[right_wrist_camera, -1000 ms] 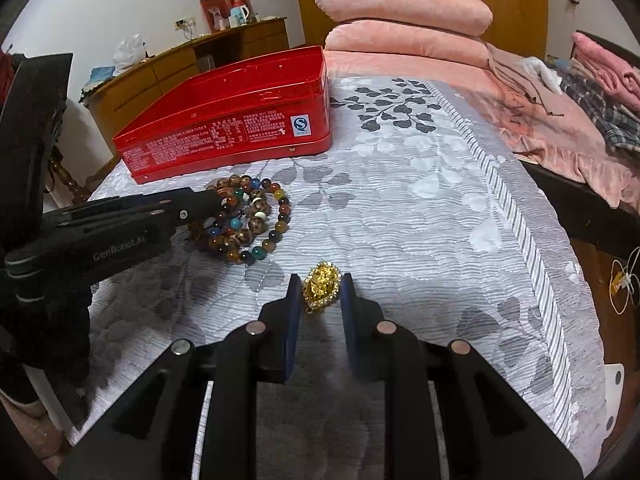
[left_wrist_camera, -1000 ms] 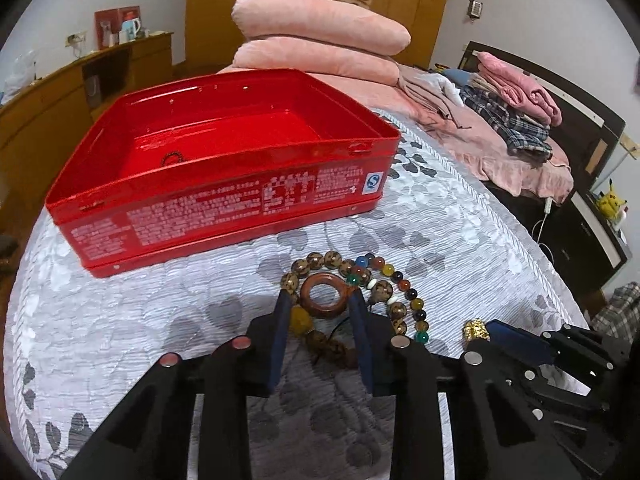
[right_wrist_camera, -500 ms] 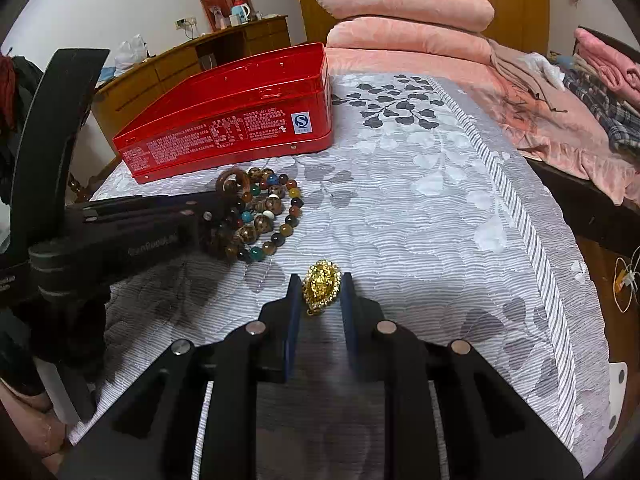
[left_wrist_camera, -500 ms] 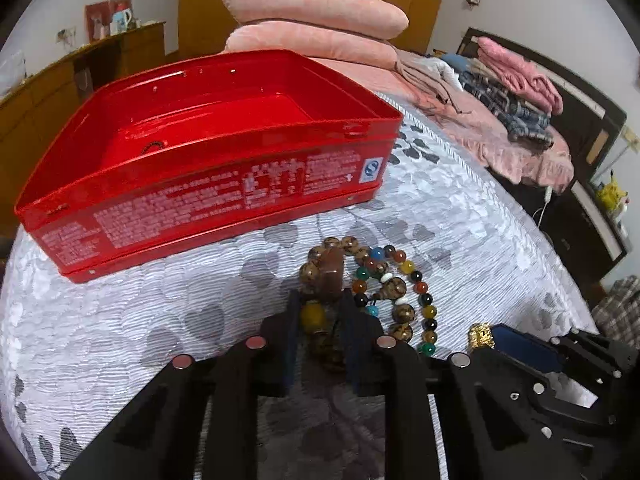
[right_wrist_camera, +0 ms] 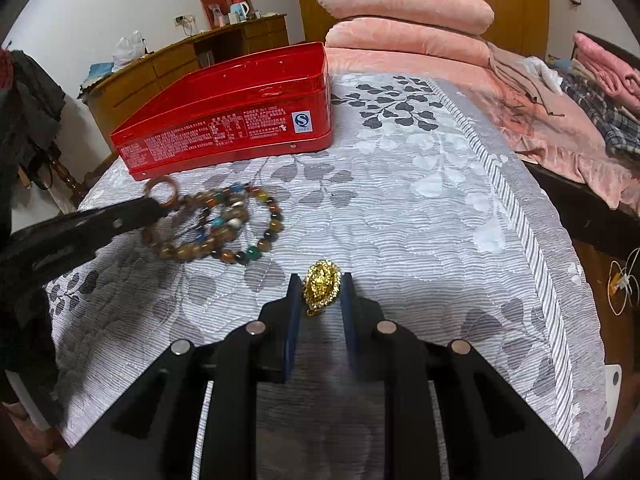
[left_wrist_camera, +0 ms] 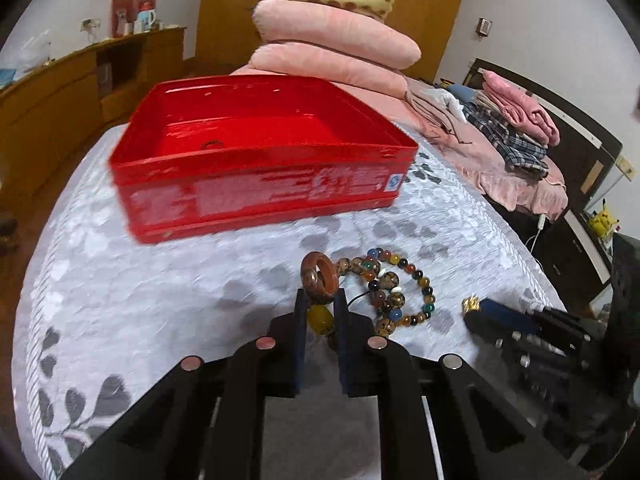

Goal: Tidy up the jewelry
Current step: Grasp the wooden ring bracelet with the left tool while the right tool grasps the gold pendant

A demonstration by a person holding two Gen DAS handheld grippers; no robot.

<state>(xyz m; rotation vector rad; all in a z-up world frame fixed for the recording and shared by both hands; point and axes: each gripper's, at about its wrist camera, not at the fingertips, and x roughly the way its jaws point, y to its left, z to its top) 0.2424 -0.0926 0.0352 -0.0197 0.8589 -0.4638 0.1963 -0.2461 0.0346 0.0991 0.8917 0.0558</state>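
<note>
My left gripper is shut on a brown ring pendant with a yellow bead, lifted a little above the bed; its cord trails to the bead bracelets. The open red tin box sits ahead, with a small dark ring inside. My right gripper is shut on a gold pendant just above the quilt. In the right wrist view the left gripper holds the ring beside the bracelets, in front of the red box.
A grey leaf-patterned quilt covers the bed. Pink pillows are stacked behind the box. Folded clothes lie at the right. A wooden dresser stands at the left.
My left gripper has closed on the ring pendant and raised it, swinging right relative to the box. My right gripper stays shut on the gold pendant, barely moved.
</note>
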